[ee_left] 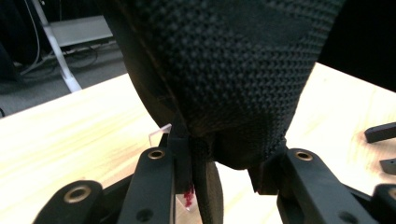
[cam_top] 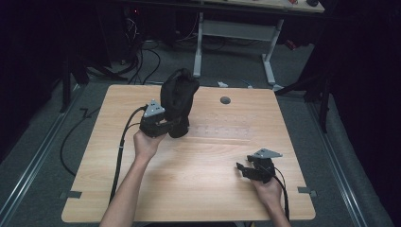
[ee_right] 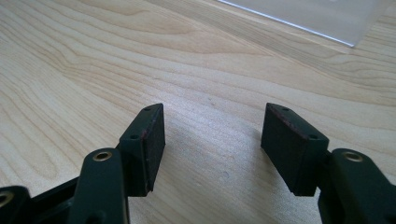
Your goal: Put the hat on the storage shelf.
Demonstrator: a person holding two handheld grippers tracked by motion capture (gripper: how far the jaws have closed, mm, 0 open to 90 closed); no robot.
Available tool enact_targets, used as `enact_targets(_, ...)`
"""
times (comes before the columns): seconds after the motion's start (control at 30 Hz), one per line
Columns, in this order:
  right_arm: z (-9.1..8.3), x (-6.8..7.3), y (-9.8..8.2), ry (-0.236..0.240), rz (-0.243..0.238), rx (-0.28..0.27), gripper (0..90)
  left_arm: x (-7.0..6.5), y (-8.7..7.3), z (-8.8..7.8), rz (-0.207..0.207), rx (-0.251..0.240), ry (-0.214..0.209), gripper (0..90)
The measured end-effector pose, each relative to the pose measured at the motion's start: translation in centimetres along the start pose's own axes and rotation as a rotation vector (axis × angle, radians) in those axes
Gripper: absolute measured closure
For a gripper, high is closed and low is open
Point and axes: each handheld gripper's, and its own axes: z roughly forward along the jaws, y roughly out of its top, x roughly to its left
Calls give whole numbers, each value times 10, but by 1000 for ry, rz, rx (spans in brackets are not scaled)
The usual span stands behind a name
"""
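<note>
A black knit fabric item (cam_top: 178, 97) is held up above the wooden table (cam_top: 213, 189), left of centre. My left gripper (cam_top: 163, 124) grips it from below, and its jaws are shut on the lower edge. In the left gripper view the knit fabric (ee_left: 233, 70) bulges over the gripper (ee_left: 226, 158) and hides most of what lies beyond. My right gripper (cam_top: 243, 168) rests low over the table near the front right, open, with nothing between its pads (ee_right: 212, 135). Its two jaws also appear at the right edge of the left gripper view (ee_left: 380, 149).
A clear plastic piece (ee_right: 327, 18) lies on the table just beyond the right gripper. A round grey cable hole (cam_top: 225, 100) sits near the table's far edge. Behind the table stand a white desk frame (cam_top: 236, 33) and floor cables (cam_top: 142, 61).
</note>
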Motion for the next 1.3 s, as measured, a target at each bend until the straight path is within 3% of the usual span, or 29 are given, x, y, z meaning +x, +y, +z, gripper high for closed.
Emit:
enact_targets(0.43, 0, 1, 0, -9, -10, 1, 399, 1, -6, -5, -72, 43, 41, 606)
enact_targets(0.67, 0, 1, 0, -9, -10, 1, 399, 6, -8, -9, -113, 61, 56, 395)
enact_targets(0.9, 0, 1, 0, -10, -14, 0, 399, 7, -6, -15, -132, 47, 60, 275)
enact_targets(1.1, 0, 1, 0, -10, -12, 1, 399, 9, -6, -27, -130, 55, 68, 255)
enact_targets(1.3, 0, 1, 0, -11, -13, 1, 400, 11, -8, -39, -135, 59, 80, 294)
